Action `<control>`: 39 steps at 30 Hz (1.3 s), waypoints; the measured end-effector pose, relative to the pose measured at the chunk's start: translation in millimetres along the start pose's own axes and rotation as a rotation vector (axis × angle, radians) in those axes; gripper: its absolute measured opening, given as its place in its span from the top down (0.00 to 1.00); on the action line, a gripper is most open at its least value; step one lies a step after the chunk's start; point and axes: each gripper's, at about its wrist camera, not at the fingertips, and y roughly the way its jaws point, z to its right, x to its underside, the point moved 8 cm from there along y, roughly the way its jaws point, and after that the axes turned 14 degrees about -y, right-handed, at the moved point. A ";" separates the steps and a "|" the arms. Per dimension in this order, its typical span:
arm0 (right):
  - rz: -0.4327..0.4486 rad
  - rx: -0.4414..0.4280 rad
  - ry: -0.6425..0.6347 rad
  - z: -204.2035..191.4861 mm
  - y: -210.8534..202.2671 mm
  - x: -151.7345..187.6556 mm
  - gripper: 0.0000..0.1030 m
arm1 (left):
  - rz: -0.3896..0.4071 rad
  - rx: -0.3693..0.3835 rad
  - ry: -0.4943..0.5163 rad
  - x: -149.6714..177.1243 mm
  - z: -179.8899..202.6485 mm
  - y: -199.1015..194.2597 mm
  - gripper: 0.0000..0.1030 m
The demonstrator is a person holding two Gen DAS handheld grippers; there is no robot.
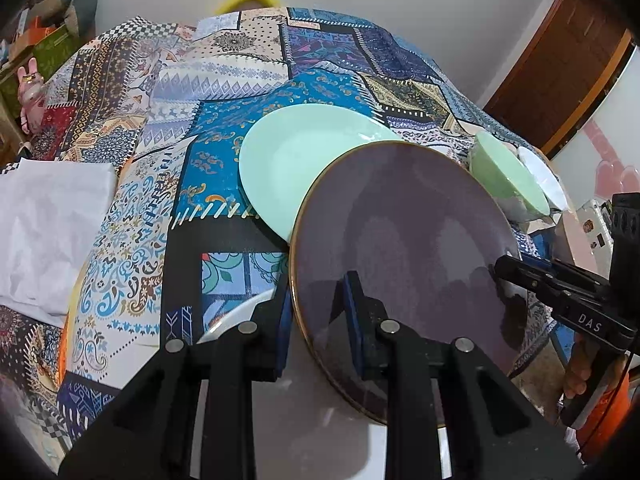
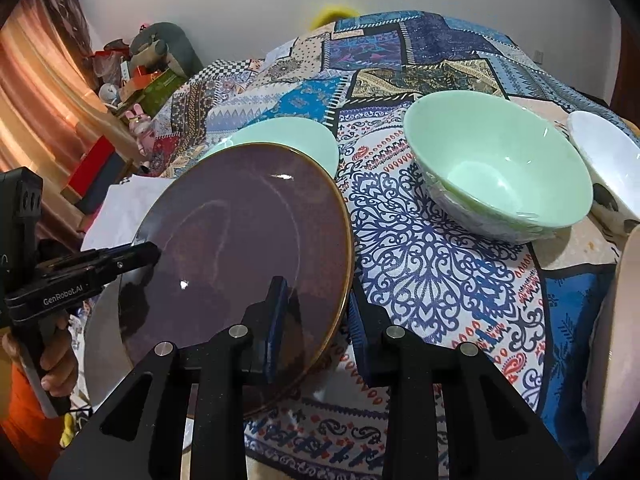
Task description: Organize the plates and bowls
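A dark purple plate with a gold rim (image 1: 400,240) (image 2: 240,248) hangs tilted over the near side of the table, held from both sides. My left gripper (image 1: 318,312) (image 2: 154,252) is shut on its left rim, one pad above and one below. On the opposite rim my right gripper (image 2: 316,316) (image 1: 498,270) is clamped the same way. A white plate (image 1: 232,316) (image 2: 100,340) lies under the purple one. Behind it rests a mint green plate (image 1: 288,160) (image 2: 288,136). A green bowl (image 1: 504,176) (image 2: 496,164) and a white bowl (image 1: 540,176) (image 2: 604,152) stand to the right.
A patterned patchwork cloth (image 1: 200,92) (image 2: 424,240) covers the table. A white sheet (image 1: 48,224) (image 2: 116,208) lies at the left edge. A pale curved object (image 2: 624,320) stands at the far right. Boxes and toys (image 2: 136,80) crowd the back left corner beyond the table.
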 end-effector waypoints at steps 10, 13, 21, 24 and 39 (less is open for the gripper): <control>0.043 -0.006 0.002 -0.2 -25.5 0.3 0.74 | 0.027 0.012 -0.006 13.4 17.8 -25.8 0.77; 0.057 -0.010 0.007 1.8 -36.0 2.7 0.74 | 0.040 0.015 0.007 19.2 26.9 -36.9 0.77; 0.090 -0.005 -0.004 4.2 -64.5 11.9 0.74 | 0.057 0.027 0.011 37.1 48.9 -59.5 0.77; 0.098 -0.004 -0.003 6.0 -72.2 17.3 0.74 | 0.058 0.029 0.014 43.1 57.5 -65.3 0.77; 0.121 0.008 0.034 28.3 -103.8 47.3 0.74 | 0.045 0.038 0.056 78.1 98.9 -76.8 0.77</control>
